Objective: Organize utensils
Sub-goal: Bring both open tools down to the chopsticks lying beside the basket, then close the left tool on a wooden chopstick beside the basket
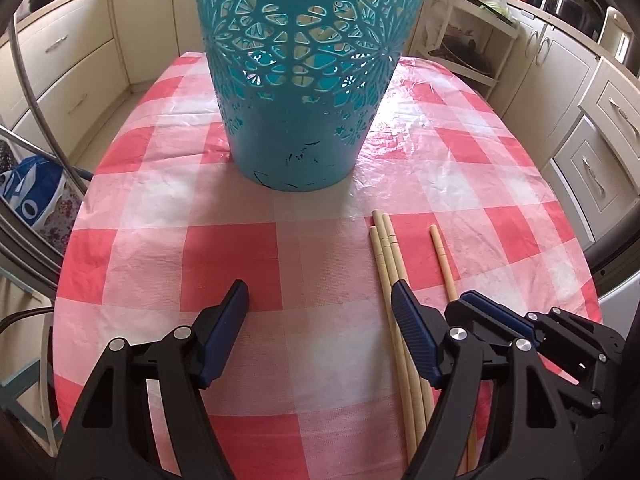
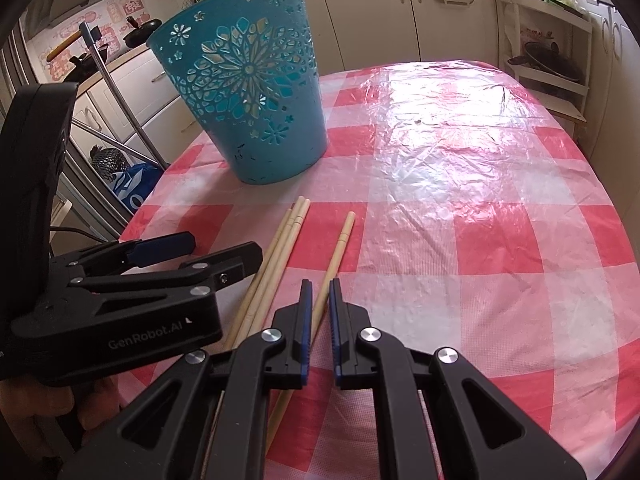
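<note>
Checked cloth covers the bench [image 2: 460, 184], where my right gripper [image 2: 320, 292] has its jaws clenched on the lone chopstick [image 2: 343, 240], pointing lengthwise toward the far-edge basket [image 2: 244, 92], while my left gripper [image 1: 320, 300] gapes empty beside the three-chopstick bundle [image 1: 384, 248].

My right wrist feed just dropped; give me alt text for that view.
The right gripper is shut on a single wooden chopstick lying on the red-checked tablecloth. Three more chopsticks lie left of it beside the left gripper, with a teal cut-out basket behind.
</note>
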The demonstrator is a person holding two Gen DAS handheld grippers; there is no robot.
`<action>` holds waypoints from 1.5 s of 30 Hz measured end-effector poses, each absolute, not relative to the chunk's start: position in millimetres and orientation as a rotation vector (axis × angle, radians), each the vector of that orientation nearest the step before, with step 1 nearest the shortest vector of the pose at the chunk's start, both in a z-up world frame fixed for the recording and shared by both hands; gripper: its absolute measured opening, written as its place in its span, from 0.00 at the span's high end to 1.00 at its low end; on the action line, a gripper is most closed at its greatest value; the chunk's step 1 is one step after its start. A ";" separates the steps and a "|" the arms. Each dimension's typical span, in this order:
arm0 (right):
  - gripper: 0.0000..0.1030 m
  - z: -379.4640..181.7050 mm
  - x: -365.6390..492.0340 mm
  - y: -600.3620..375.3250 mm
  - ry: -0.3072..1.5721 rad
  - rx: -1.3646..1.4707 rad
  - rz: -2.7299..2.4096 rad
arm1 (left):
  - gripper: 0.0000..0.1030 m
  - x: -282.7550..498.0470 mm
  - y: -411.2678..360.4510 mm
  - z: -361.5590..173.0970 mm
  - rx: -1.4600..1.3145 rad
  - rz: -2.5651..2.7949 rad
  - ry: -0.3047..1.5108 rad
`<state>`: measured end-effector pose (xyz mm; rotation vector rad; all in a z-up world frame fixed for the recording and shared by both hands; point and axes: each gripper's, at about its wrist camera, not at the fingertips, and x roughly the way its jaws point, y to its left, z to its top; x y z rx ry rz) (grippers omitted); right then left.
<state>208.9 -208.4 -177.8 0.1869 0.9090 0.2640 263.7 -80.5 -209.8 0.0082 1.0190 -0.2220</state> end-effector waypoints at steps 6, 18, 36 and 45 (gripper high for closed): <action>0.91 -179.0 208.7 -224.7 0.939 0.277 0.296 | 0.31 267.1 -90.5 -212.4 0.065 -0.220 1.018; 0.91 -177.8 211.5 -221.4 0.930 0.256 0.282 | 0.49 268.2 -98.8 -213.0 0.128 -0.180 1.012; 0.91 -177.8 213.3 -195.9 0.894 0.043 0.231 | 0.96 259.4 -99.1 -209.4 0.150 -0.250 1.003; 0.88 -178.4 209.7 -187.0 0.877 -0.040 0.214 | 0.95 256.0 -97.3 -209.9 0.158 -0.243 0.987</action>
